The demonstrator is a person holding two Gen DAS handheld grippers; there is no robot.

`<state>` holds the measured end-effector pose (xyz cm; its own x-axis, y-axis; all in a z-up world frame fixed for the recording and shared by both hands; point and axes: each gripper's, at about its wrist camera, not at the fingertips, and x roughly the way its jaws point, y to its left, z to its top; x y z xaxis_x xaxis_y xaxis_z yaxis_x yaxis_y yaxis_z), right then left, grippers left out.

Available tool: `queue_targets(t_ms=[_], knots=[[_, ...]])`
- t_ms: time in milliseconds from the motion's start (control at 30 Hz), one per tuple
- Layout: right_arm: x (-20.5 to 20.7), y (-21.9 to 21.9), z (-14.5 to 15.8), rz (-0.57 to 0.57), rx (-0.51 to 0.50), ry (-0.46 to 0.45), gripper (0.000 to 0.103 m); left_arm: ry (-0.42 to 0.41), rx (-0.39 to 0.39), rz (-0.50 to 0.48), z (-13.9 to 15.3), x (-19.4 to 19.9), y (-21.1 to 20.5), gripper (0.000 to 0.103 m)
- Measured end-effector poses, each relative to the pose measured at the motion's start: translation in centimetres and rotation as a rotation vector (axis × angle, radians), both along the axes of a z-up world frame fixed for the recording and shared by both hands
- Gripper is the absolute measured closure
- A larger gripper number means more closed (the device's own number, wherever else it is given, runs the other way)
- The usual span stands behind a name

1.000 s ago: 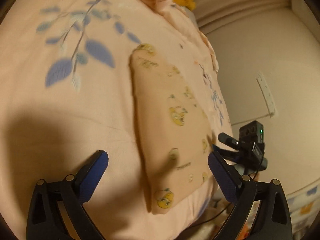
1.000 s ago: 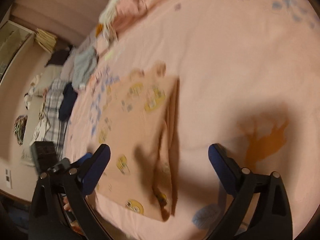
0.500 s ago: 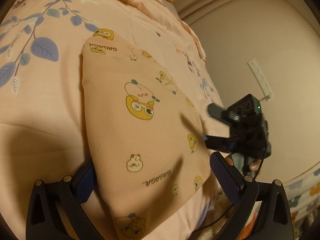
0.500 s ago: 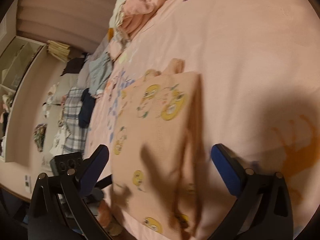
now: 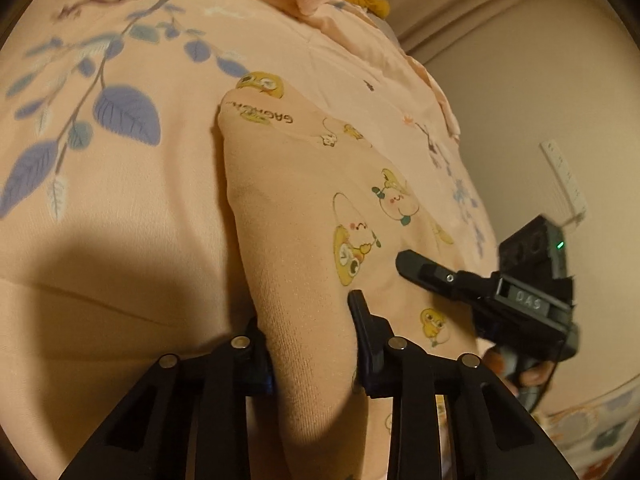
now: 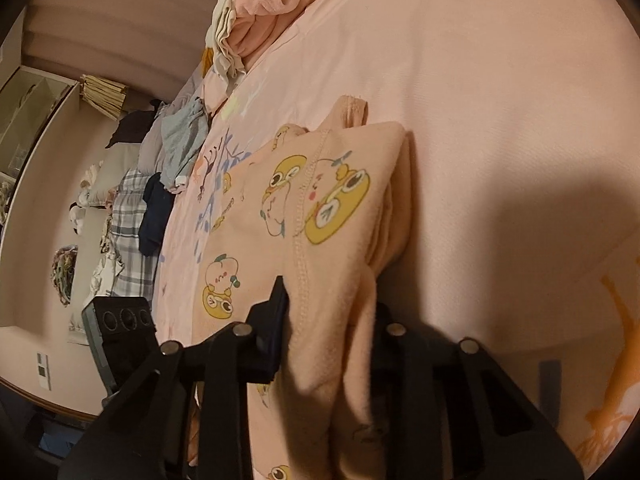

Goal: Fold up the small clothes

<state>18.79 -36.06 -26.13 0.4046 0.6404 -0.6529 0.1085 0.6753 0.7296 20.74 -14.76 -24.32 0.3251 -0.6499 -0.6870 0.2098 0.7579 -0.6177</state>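
A folded peach garment printed with yellow ducks lies on the pink bedsheet. My left gripper is at its near edge with the jaws closing, and a ridge of the cloth is bunched and squeezed between the pads. In the right wrist view the same garment shows its stacked folded layers. My right gripper is closing too, with a thick fold of cloth pinched between its fingers. From the left wrist view, the right gripper rests on the garment's right side, held by a hand.
A heap of loose clothes lies at the far end of the bed. More clothes, grey and plaid, hang along the bed's left side. The bed edge and a wall with a white power strip are close on the right.
Both grippers stood wide open short of the garment. They have come forward over its near edge and their jaws have drawn in on the cloth, bunching it up.
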Motion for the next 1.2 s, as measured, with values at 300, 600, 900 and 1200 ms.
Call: queue_targets(t_ms=[300,600,900,1200], knots=[[0.2,0.0,-0.3,0.006,-0.027,-0.017,0.076,-0.054,0.064,-0.007,0.2,-0.4,-0.5,0.072],[-0.2,0.4,-0.2,0.011,-0.044,-0.036,0.076,-0.093,0.096,0.017,0.5,-0.9,-0.5,0.072],[-1.2,2.1,2.4,0.071,-0.191,-0.153,0.078,-0.23,0.254,-0.036,2.6,-1.8,-2.8,0.076],[-2.9,1.0,6.4,0.061,-0.11,-0.282,0.078,-0.293,0.145,-0.06,6.9,-2.9,-1.4,0.079]])
